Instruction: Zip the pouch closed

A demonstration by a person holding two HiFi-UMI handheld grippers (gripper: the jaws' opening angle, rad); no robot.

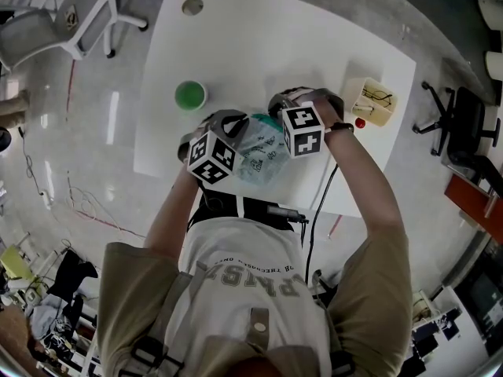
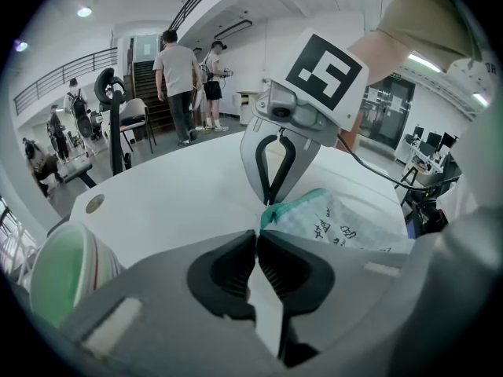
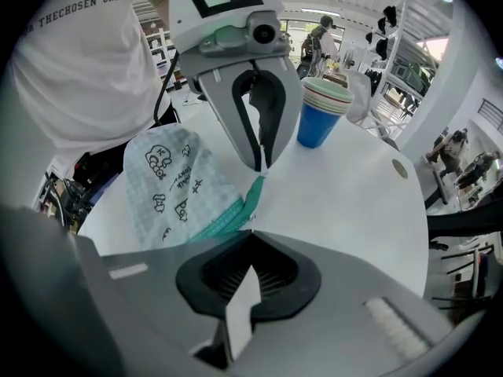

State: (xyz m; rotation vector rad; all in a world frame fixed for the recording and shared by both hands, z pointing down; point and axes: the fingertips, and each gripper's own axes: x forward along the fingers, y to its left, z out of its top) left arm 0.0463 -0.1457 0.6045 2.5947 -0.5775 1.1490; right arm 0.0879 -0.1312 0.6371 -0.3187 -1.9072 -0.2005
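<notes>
**Both your grippers are pinched on the pouch [image 1: 263, 155], at the near middle of the white surface [image 1: 236, 38].**
Your left gripper [image 2: 258, 236] has its jaws together on the pouch's teal corner. Your right gripper [image 3: 250, 238] is clamped on the teal zip band [image 3: 224, 218] just beside it. The pouch looks light, a soft quilted fabric, pale with doodle print, and will likely crumple, so hold the end taut and pull by the zip edge only.
</notes>
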